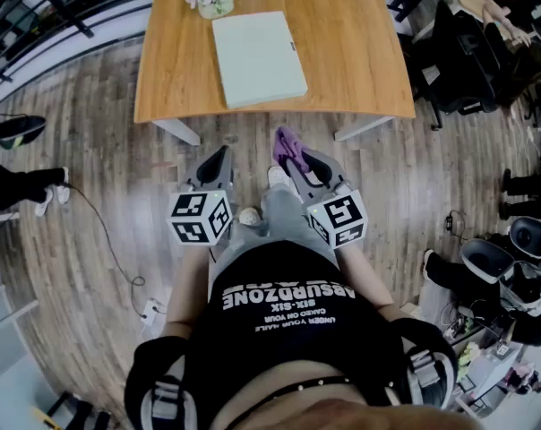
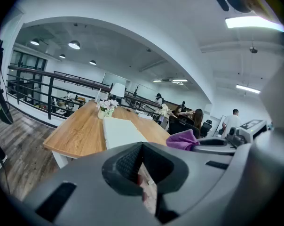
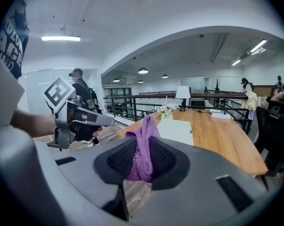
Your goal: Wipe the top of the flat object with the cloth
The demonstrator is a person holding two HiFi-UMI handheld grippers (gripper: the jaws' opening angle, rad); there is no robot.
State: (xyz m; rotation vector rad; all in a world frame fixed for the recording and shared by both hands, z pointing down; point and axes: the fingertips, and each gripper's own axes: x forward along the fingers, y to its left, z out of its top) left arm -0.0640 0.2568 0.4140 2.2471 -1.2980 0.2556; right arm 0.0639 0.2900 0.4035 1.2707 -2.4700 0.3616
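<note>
Small pot (image 1: 216,7) of pink flowers at the far end of the wooden bench (image 1: 360,61), well ahead of both grippers. Just nearer than the pot, the flat object (image 1: 257,58): a pale green rectangular pad lying flat on the bench, long axis running away from the grippers, near end swung slightly toward the right gripper's side, top bare.

Right gripper (image 1: 293,155) closed on the purple cloth (image 1: 287,143); cloth bunched between the pads and sticking out past the tips, well short of the pad. Left gripper (image 1: 218,157) closed to a thin slit, nothing between the pads.

Both forearms reaching forward from the torso, grippers side by side and apart, held over the wooden floor (image 1: 91,150) short of the bench's near edge, tips aimed toward the bench, marker cubes turned upward.
</note>
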